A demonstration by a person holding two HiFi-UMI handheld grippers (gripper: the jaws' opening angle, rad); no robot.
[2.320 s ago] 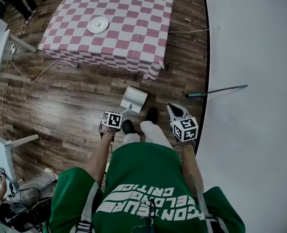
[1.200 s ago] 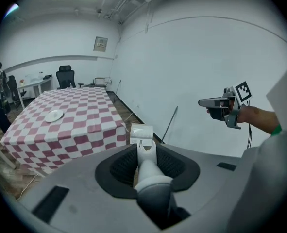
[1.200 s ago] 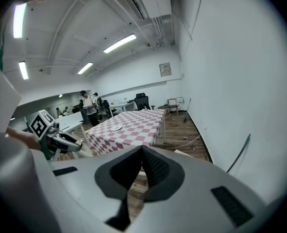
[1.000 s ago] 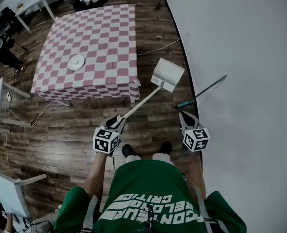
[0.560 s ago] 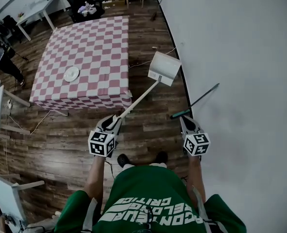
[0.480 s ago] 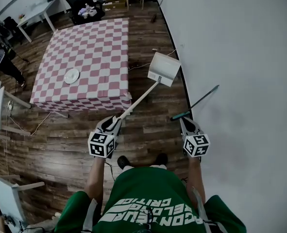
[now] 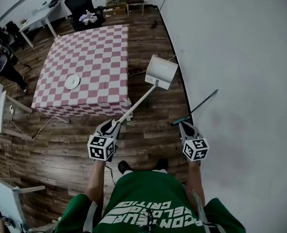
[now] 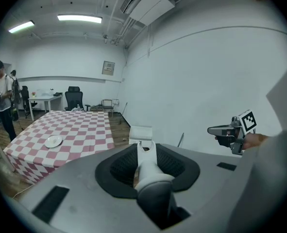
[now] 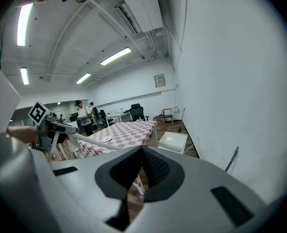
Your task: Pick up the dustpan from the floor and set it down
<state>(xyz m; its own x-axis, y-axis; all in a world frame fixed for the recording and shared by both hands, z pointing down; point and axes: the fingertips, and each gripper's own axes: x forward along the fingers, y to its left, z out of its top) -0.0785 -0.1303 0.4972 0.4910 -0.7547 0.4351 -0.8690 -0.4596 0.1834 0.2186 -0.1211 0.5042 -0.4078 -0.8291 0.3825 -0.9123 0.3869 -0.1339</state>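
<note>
The white dustpan (image 7: 161,72) hangs in the air off the floor, at the end of its long white handle (image 7: 138,100), near the table's corner. My left gripper (image 7: 110,126) is shut on the handle's near end; in the left gripper view the handle (image 8: 144,165) sits between the black pads, with the pan (image 8: 141,132) beyond it. My right gripper (image 7: 186,127) is held out beside the wall, jaws together and empty. The right gripper view shows the pan (image 9: 173,141) and my left gripper (image 9: 60,127) off to the side.
A table with a red-checked cloth (image 7: 99,47) bears a white plate (image 7: 72,81). A green-ended broom (image 7: 196,106) leans on the white wall at right. A black office chair (image 7: 80,1) and desks stand at the back; a person (image 7: 0,57) is at far left.
The dustpan has come up from the floor by my feet and swung forward toward the wall. Both grippers rose; over the last half second they hardly moved.
</note>
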